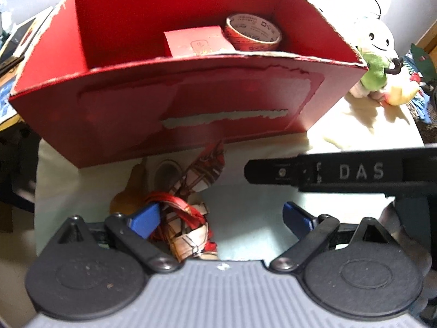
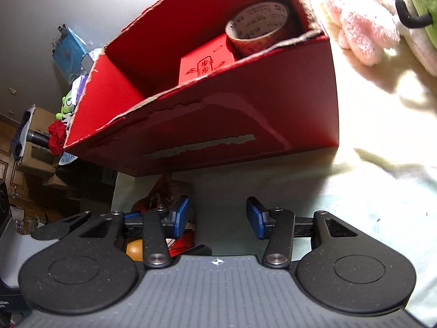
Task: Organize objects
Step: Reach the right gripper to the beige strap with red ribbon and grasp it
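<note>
Left gripper (image 1: 221, 218) gapes wide, patterned ribbon bundle (image 1: 188, 218) against its left pad, gripping nothing; red box (image 1: 191, 104) just ahead. Right gripper (image 2: 217, 217) open, empty.

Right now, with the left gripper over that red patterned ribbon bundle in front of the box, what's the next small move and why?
Probably close the left gripper on the ribbon bundle. Its jaws stand open, the bundle lies by the left pad, outside the red box, which already holds a tape roll and a small red packet.
</note>
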Demonstrator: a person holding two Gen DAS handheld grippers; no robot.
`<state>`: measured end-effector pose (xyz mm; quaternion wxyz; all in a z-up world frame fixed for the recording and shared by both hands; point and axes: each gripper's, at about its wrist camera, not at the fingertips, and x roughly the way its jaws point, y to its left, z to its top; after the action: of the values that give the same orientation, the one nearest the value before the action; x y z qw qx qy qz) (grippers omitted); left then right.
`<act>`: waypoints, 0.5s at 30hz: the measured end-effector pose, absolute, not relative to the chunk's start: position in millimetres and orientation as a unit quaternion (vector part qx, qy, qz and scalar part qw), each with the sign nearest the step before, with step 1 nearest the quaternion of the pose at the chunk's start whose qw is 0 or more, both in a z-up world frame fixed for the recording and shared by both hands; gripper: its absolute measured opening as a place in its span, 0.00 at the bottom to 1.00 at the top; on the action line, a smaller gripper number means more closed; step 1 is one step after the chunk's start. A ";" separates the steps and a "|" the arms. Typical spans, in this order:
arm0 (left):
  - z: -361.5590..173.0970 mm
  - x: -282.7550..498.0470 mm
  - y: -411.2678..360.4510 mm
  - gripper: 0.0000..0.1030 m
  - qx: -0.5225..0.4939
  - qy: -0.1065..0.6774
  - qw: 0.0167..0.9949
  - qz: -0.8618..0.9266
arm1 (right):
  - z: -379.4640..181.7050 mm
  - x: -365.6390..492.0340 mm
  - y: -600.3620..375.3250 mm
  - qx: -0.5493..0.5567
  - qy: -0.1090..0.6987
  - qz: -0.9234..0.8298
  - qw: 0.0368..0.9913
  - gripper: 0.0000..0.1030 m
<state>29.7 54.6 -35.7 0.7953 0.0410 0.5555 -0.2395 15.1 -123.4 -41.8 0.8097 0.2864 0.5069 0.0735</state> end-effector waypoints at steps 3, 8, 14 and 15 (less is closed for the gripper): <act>-37.5 28.0 62.8 0.92 0.029 0.552 0.792 -0.258 | -44.6 15.1 -125.5 0.291 0.510 0.074 0.806 0.48; -40.7 27.8 74.6 0.92 0.007 0.552 0.787 -0.277 | -48.5 19.4 -125.0 0.302 0.513 0.089 0.798 0.46; -44.8 30.4 77.8 0.91 -0.021 0.551 0.783 -0.287 | -51.4 25.2 -116.6 0.303 0.517 0.119 0.792 0.46; -44.9 30.1 78.8 0.91 -0.024 0.551 0.783 -0.288 | -51.8 25.7 -115.6 0.303 0.517 0.126 0.790 0.45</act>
<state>30.1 78.8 -44.9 0.7831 -0.0235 0.5506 -0.2881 25.7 -115.6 -51.8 0.7904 0.3026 0.5175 0.1259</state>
